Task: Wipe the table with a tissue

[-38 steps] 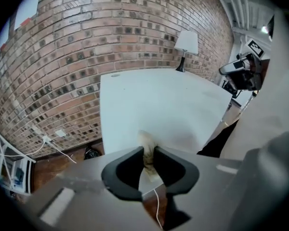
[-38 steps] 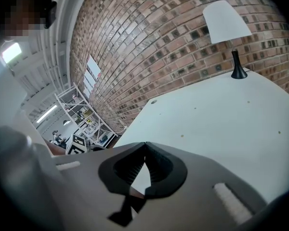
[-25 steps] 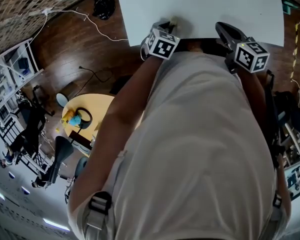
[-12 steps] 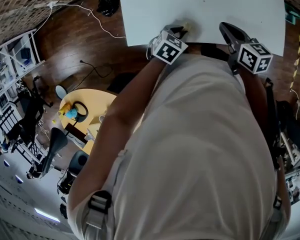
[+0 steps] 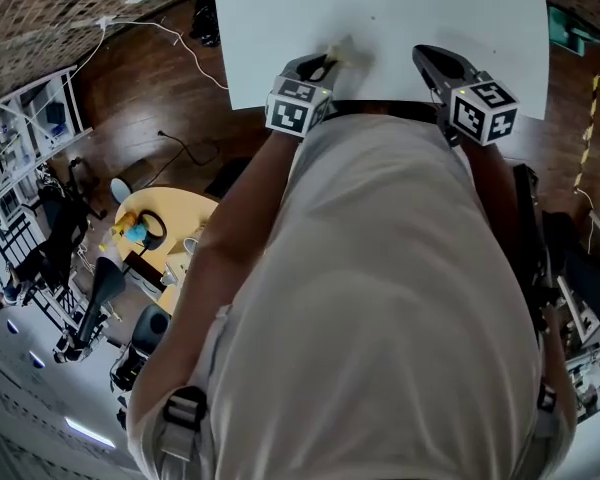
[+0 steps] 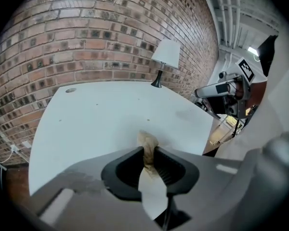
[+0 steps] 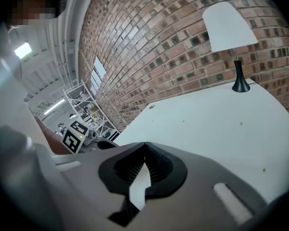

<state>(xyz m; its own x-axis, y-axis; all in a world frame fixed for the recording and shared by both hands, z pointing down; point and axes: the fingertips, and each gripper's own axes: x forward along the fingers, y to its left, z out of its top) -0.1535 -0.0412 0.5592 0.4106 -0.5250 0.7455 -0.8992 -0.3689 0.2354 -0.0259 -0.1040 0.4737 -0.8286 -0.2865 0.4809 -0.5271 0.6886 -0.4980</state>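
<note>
A crumpled brownish tissue (image 6: 147, 143) is pinched between the jaws of my left gripper (image 6: 149, 151), which is shut on it. In the head view that gripper (image 5: 325, 64) hangs over the near edge of the white table (image 5: 400, 13), with the tissue (image 5: 342, 50) sticking out ahead of it. My right gripper (image 5: 432, 60) is to its right over the same edge. Its jaws (image 7: 145, 147) are shut with nothing between them. The table top (image 6: 106, 114) stretches bare ahead of both.
A black-stemmed lamp with a white shade (image 7: 229, 30) stands at the table's far edge against a brick wall (image 6: 96, 37). On the wooden floor to the left lie a white cable (image 5: 155, 26) and a round yellow table (image 5: 175, 213). Shelving (image 5: 25, 138) lines the far left.
Both grippers have shifted along the table's near edge and reach a little further over it. The left one has lifted slightly, still with the tissue in its jaws.
</note>
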